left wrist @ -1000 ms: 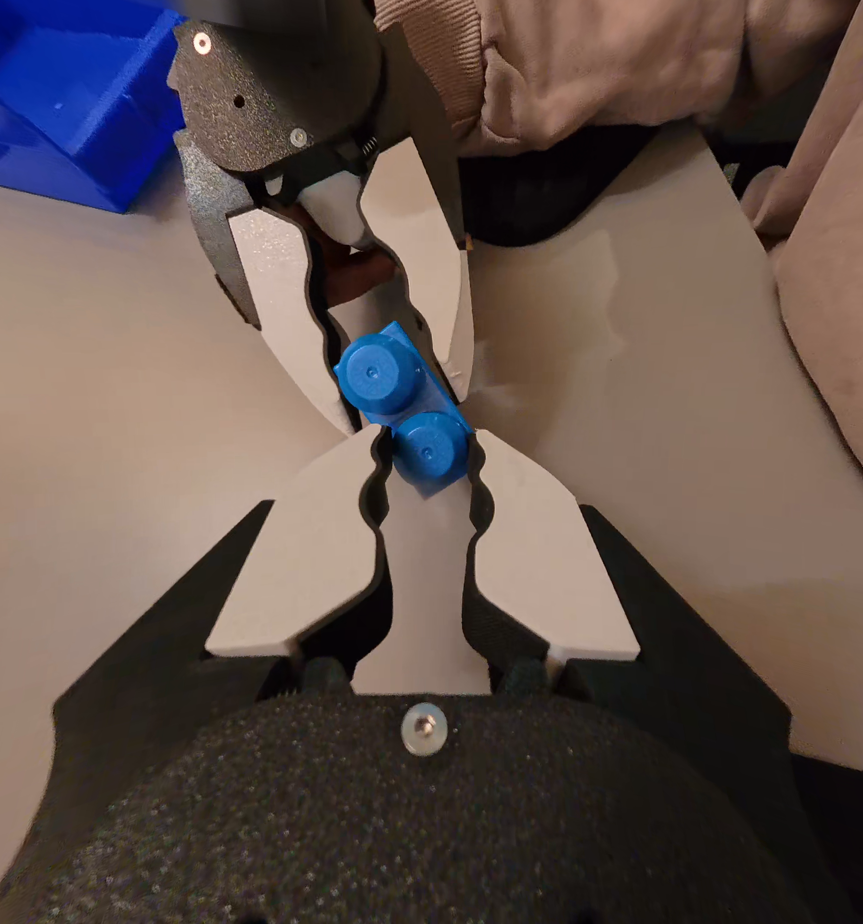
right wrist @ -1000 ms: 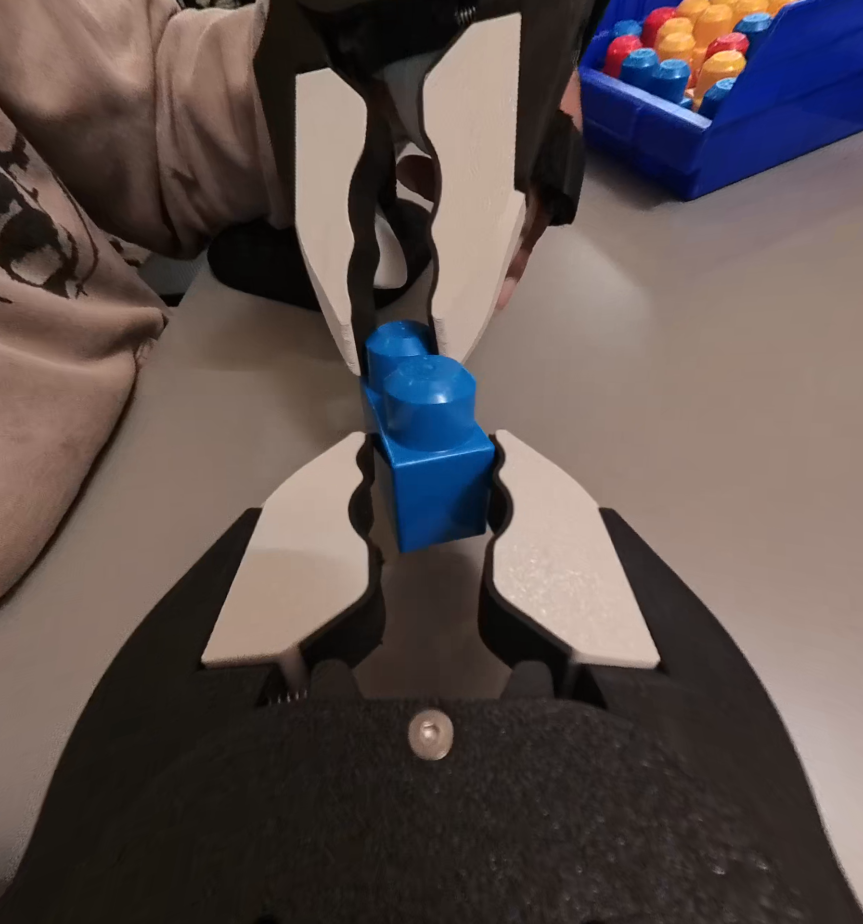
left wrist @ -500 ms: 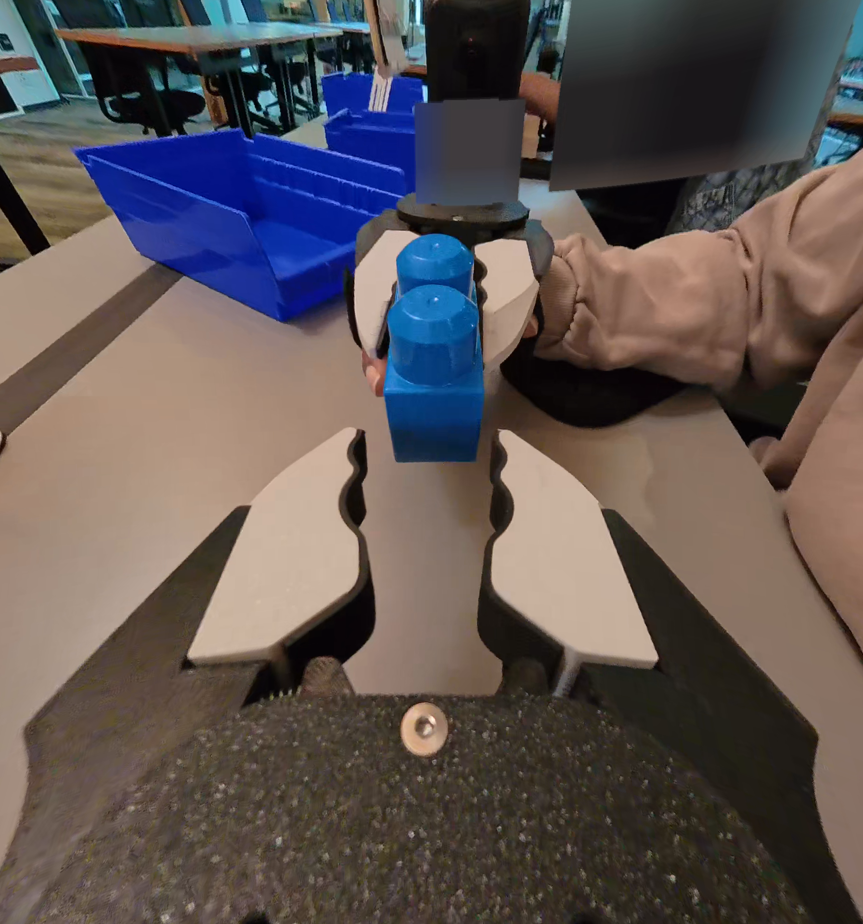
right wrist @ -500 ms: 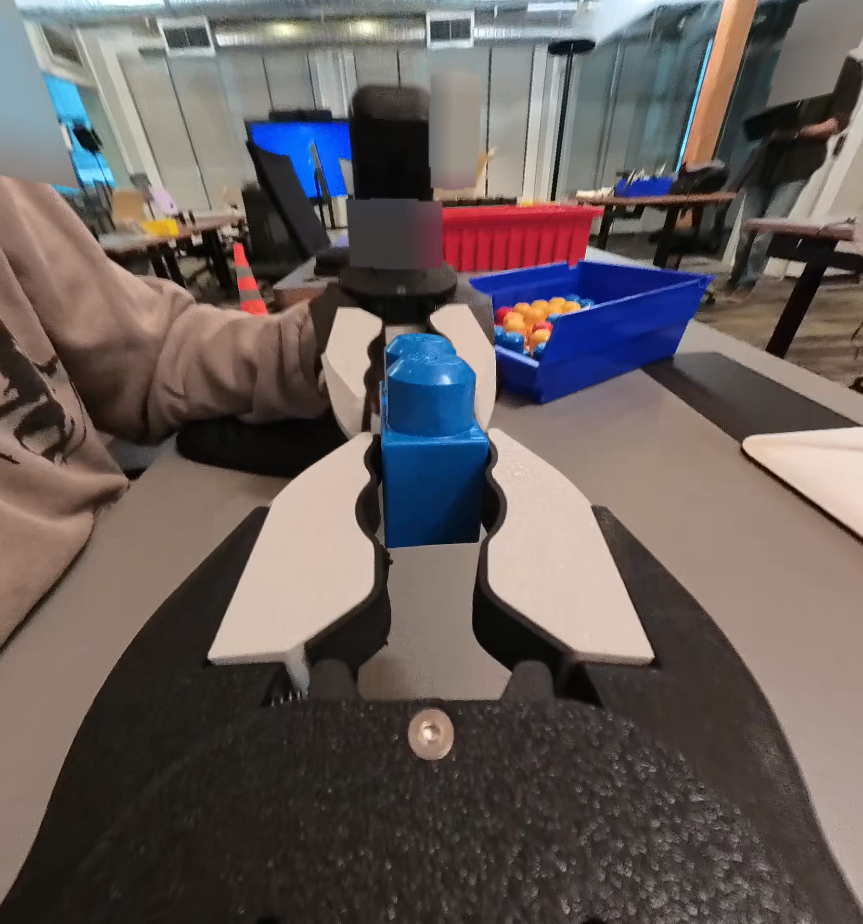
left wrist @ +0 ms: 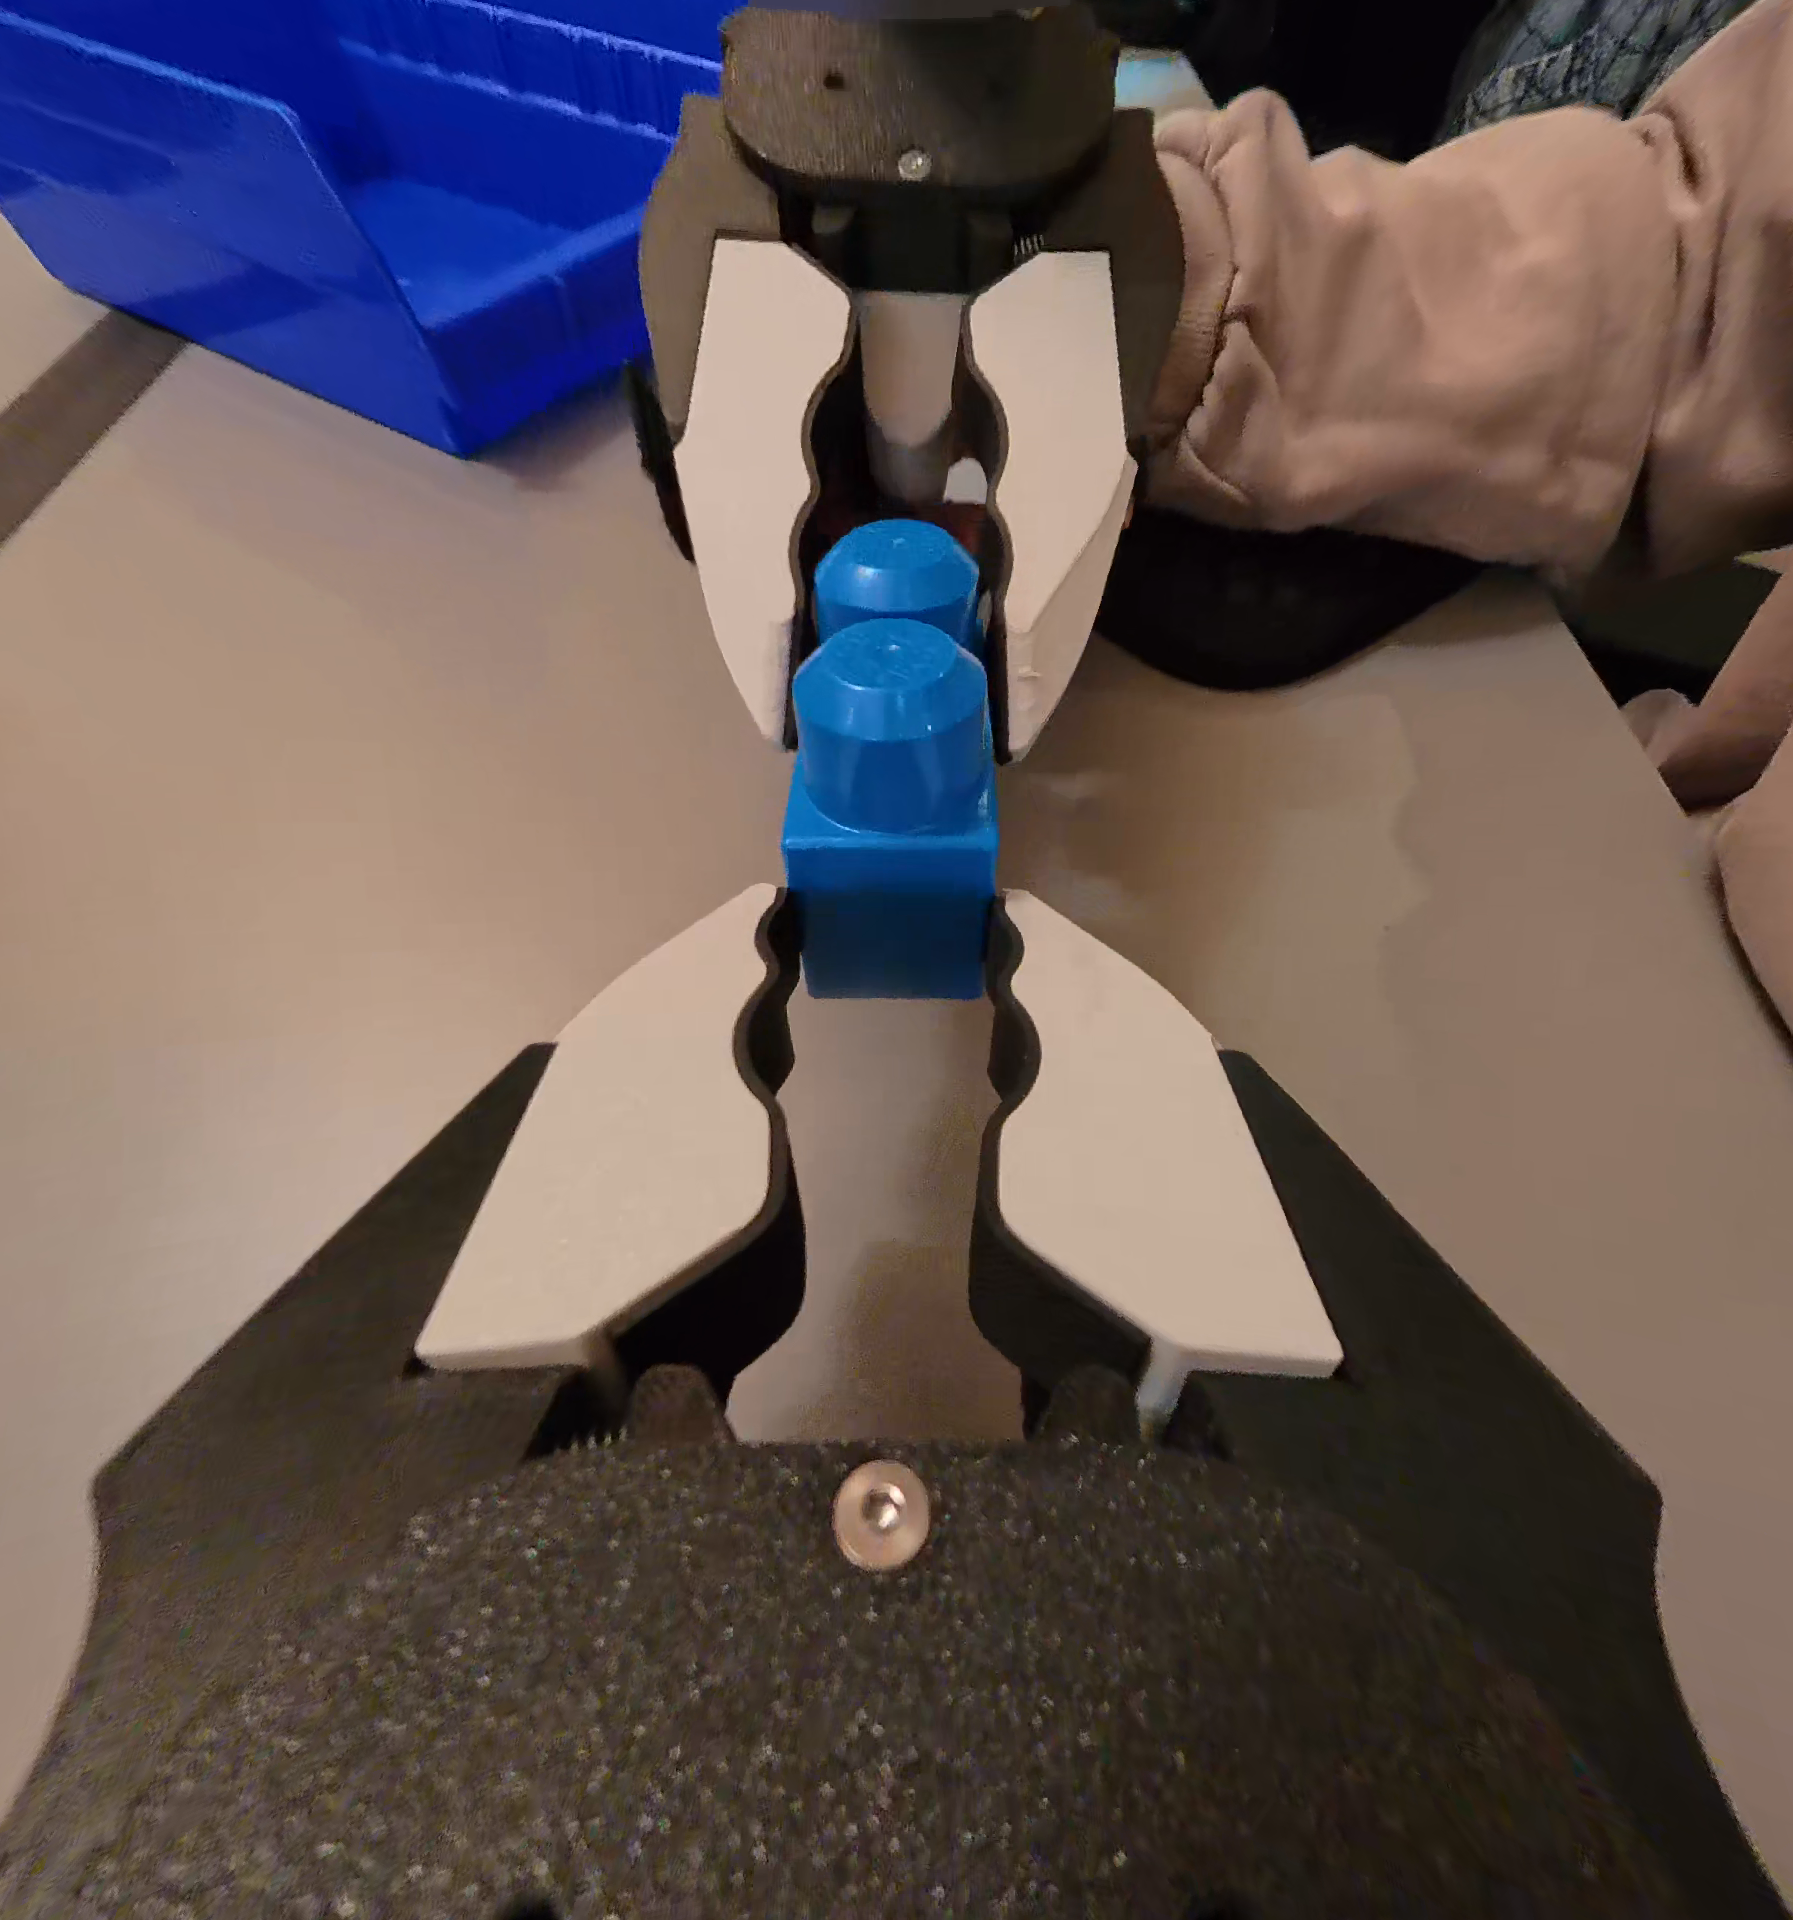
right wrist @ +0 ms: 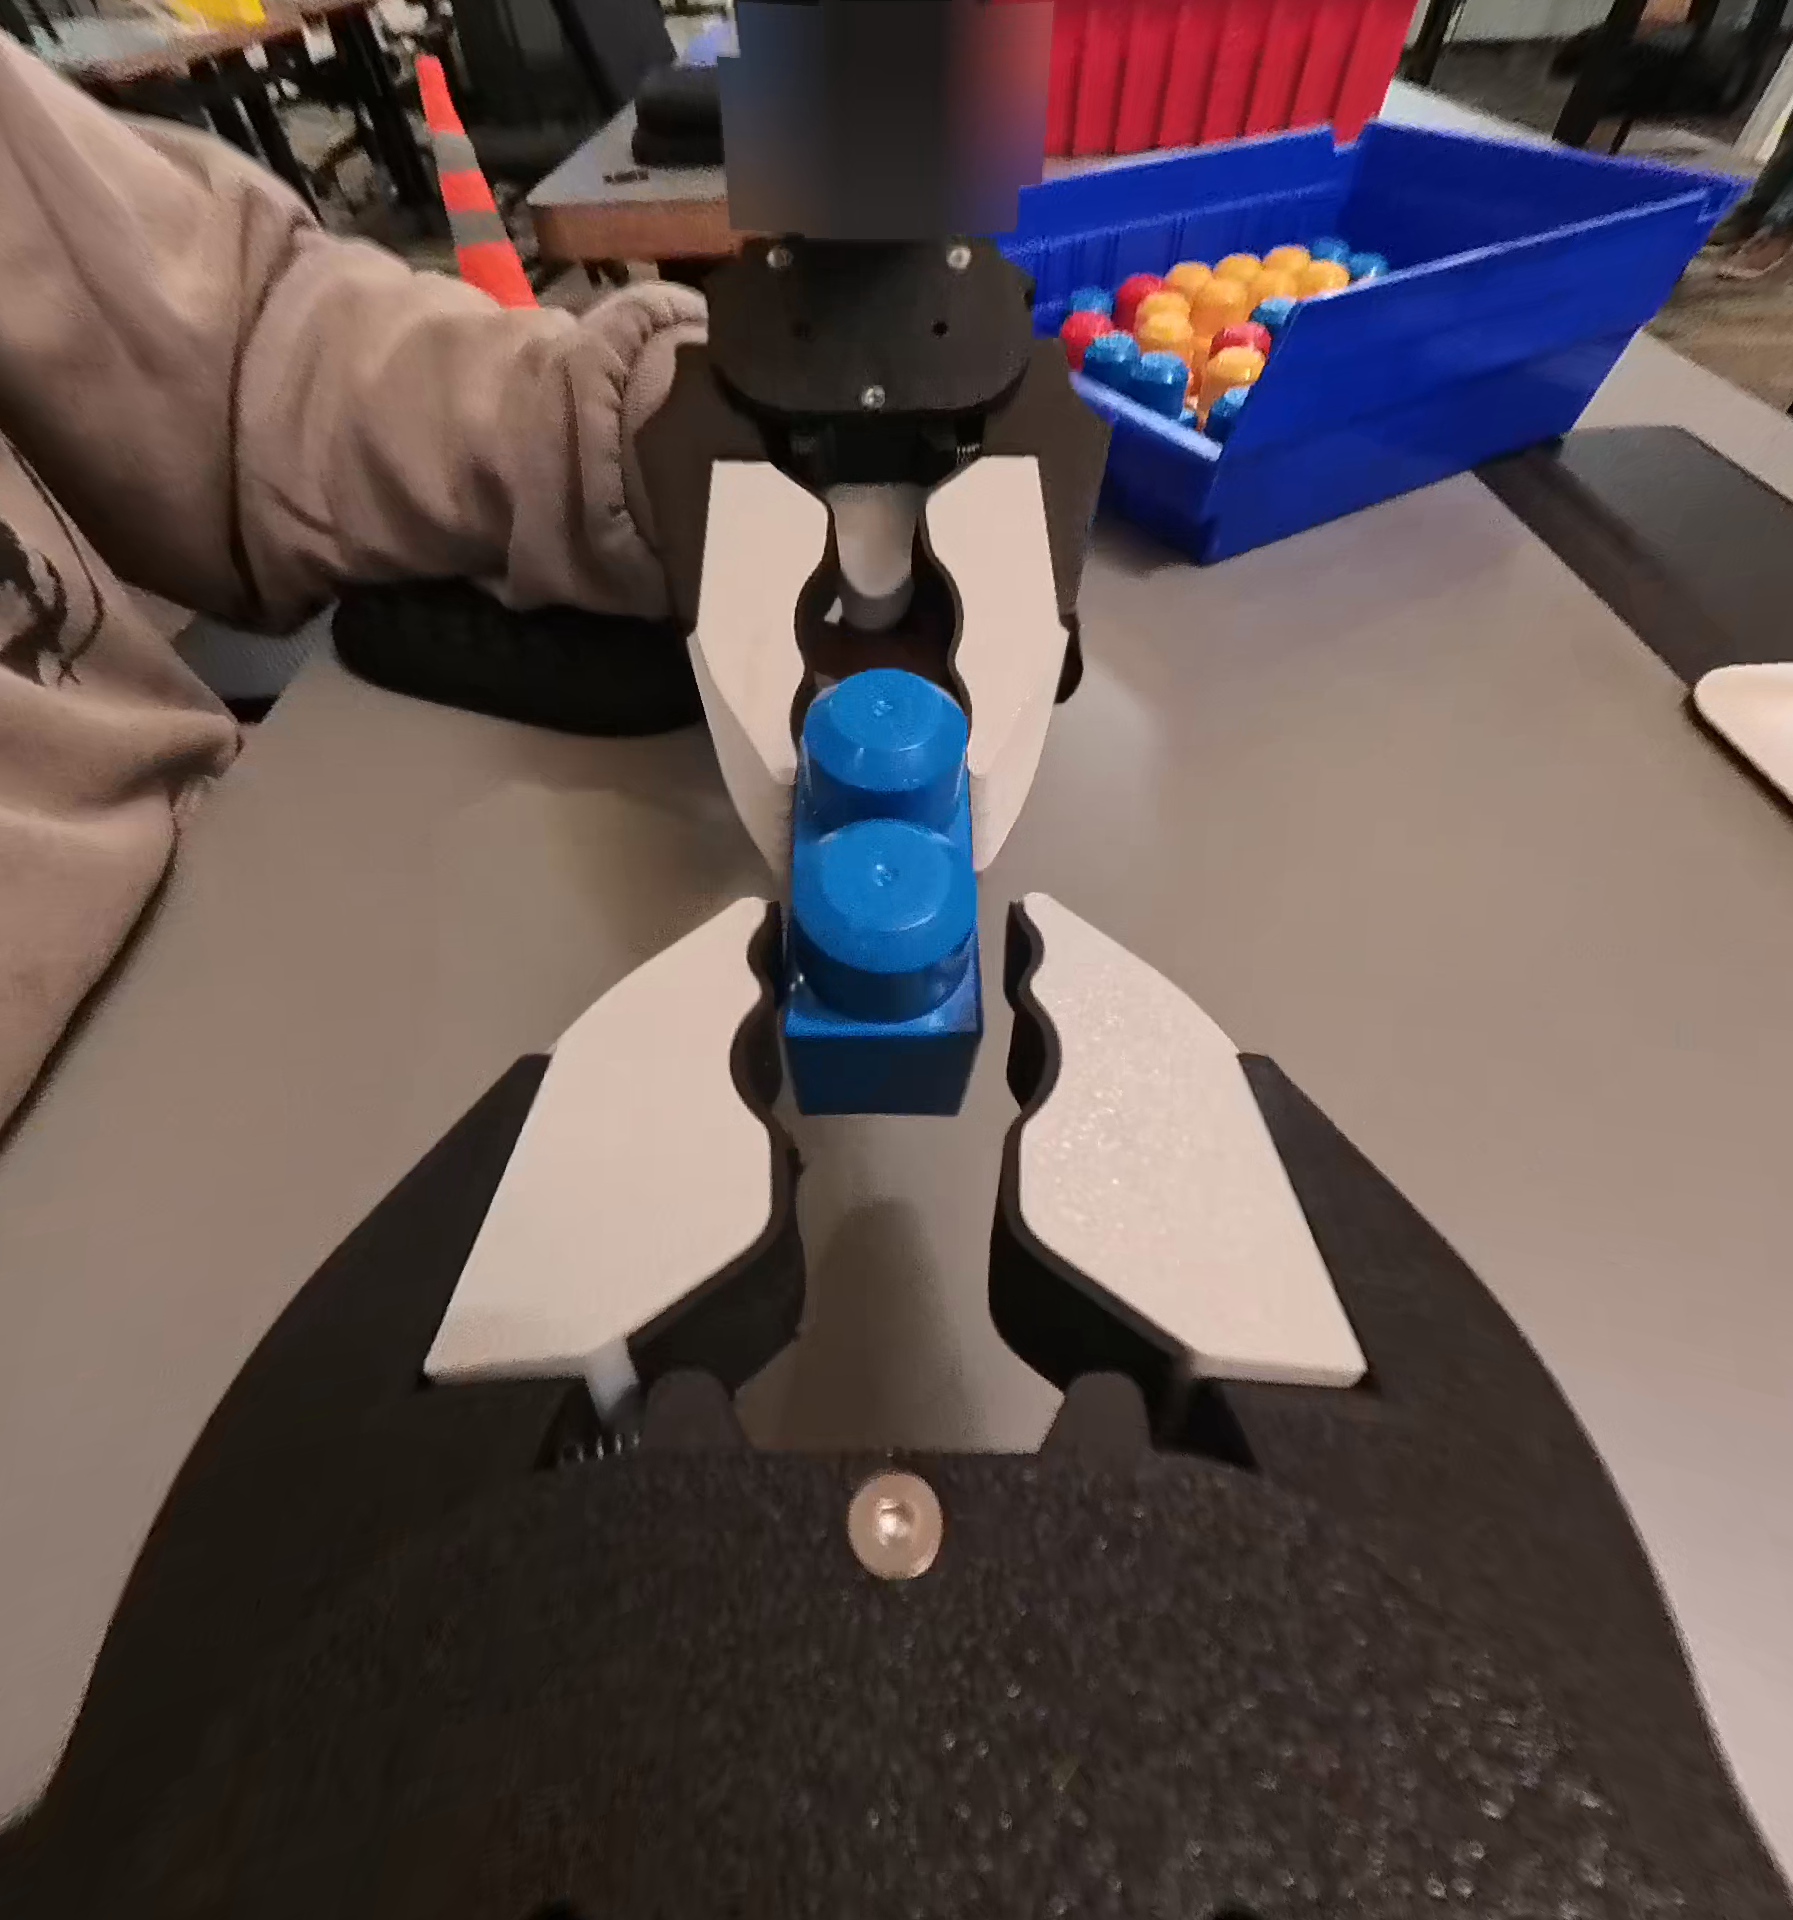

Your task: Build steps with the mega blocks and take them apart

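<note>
**One block, no steps yet**

On the grey surface, past the bin of blocks, left gripper and right gripper both close jaws on one blue block; stacking remains.

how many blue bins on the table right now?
2. One empty blue bin sits at upper left in the left wrist view; one blue bin with blocks sits at upper right in the right wrist view. Others may lie outside both views.
</note>
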Available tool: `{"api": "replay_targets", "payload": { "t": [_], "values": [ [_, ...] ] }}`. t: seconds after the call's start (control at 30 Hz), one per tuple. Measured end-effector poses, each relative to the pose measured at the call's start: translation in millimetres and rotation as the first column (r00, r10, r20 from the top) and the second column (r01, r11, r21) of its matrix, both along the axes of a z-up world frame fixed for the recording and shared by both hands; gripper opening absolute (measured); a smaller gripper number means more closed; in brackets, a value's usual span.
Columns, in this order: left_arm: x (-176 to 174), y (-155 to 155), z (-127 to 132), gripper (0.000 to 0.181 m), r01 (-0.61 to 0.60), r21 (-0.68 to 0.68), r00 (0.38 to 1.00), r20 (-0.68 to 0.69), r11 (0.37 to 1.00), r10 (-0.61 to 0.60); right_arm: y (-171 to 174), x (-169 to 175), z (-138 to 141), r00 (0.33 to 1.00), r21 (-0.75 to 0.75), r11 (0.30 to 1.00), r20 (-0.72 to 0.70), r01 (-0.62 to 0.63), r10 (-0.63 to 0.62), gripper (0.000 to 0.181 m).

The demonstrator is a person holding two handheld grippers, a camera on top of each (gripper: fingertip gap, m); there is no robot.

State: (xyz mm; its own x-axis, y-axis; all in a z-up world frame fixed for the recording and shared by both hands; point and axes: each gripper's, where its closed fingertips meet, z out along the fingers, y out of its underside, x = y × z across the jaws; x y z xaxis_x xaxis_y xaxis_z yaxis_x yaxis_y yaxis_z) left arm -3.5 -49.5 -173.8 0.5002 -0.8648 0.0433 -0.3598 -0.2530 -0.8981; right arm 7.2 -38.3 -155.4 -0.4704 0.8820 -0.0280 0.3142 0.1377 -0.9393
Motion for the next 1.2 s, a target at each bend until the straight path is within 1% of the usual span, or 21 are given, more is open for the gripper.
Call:
{"api": "replay_targets", "payload": {
  "t": [0.03,0.13,0.17,0.2,0.27,0.33,0.37,0.43,0.5,0.6,0.67,0.7,0.77,0.83,0.9,1.03,1.2],
  "values": [
    [0.3,0.3,-3.0,0.035,0.001,-0.007,1.0,-0.001,1.0,-0.001,-0.5,2.2,-5.2,1.0,0.018,1.0,0.027,-0.01,0.01,0.035],
    [0.8,-0.3,-12.9,0.034,0.01,-0.025,1.0,-0.022,1.0,-0.01,0.8,3.8,-19.4,0.996,0.074,0.997,0.093,-0.014,0.007,0.035],
    [0.2,-2.5,-16.7,0.042,0.021,-0.045,0.999,-0.031,0.999,-0.022,0.3,4.7,-23.7,0.993,0.086,0.996,0.116,-0.021,0.011,0.035],
    [-1.6,-4.6,-20.7,0.054,0.027,-0.069,0.999,-0.044,0.997,-0.031,1.1,5.6,-28.2,0.99,0.107,0.994,0.138,-0.022,0.007,0.035],
    [-9.6,-5.4,-23.5,0.059,0.013,-0.087,0.997,-0.071,0.996,-0.019,3.7,8.1,-37.4,0.983,0.159,0.987,0.184,-0.023,-0.006,0.035],
    [-22.7,-1.0,-15.5,0.058,-0.036,-0.051,0.995,-0.09,0.998,0.032,9.3,10.9,-50.5,0.968,0.235,0.972,0.249,-0.018,-0.042,0.035],
    [-31.5,2.3,-7.5,0.054,-0.073,-0.024,0.993,-0.091,0.997,0.07,12.7,12.8,-59.0,0.956,0.283,0.959,0.286,-0.02,-0.064,0.035],
    [-54.6,8.8,12.6,0.048,-0.163,0.035,0.983,-0.077,0.986,0.165,12.9,11.4,-61.9,0.953,0.309,0.951,0.293,-0.018,-0.077,0.036],
    [-86.8,12.8,31.4,0.046,-0.267,0.095,0.958,-0.081,0.959,0.275,12.7,10.9,-62.0,0.951,0.313,0.95,0.297,-0.016,-0.081,0.036],
    [-157.0,13.5,55.8,0.041,-0.447,0.191,0.871,-0.129,0.874,0.474,13.9,12.1,-62.4,0.95,0.31,0.951,0.301,-0.015,-0.083,0.037],
    [-212.9,8.7,65.1,0.04,-0.56,0.214,0.782,-0.184,0.8,0.596,14.4,13.7,-60.3,0.949,0.288,0.958,0.303,-0.011,-0.08,0.048],
    [-241.6,4.3,64.2,0.04,-0.602,0.212,0.732,-0.24,0.77,0.638,14.0,14.5,-56.9,0.952,0.264,0.964,0.298,-0.009,-0.073,0.05],
    [-296.7,-6.6,53.9,0.041,-0.669,0.18,0.63,-0.378,0.721,0.679,16.1,15.2,-47.1,0.961,0.23,0.973,0.268,0.011,-0.074,0.052],
    [-340.0,-16.8,38.9,0.041,-0.718,0.117,0.558,-0.494,0.687,0.667,20.5,14.8,-36.9,0.97,0.206,0.978,0.226,0.039,-0.086,0.051],
    [-367.2,-23.6,23.2,0.039,-0.747,0.047,0.518,-0.584,0.664,0.625,24.2,14.2,-29.6,0.977,0.175,0.983,0.192,0.064,-0.098,0.05],
    [-385.1,-27.8,2.9,0.04,-0.757,-0.077,0.512,-0.687,0.649,0.515,27.0,13.4,-26.3,0.981,0.121,0.989,0.168,0.081,-0.101,0.046],
    [-394.7,-21.6,-10.6,0.035,-0.778,-0.146,0.489,-0.752,0.611,0.442,28.0,13.1,-27.9,0.98,0.106,0.991,0.17,0.086,-0.103,0.044]
  ]
}}
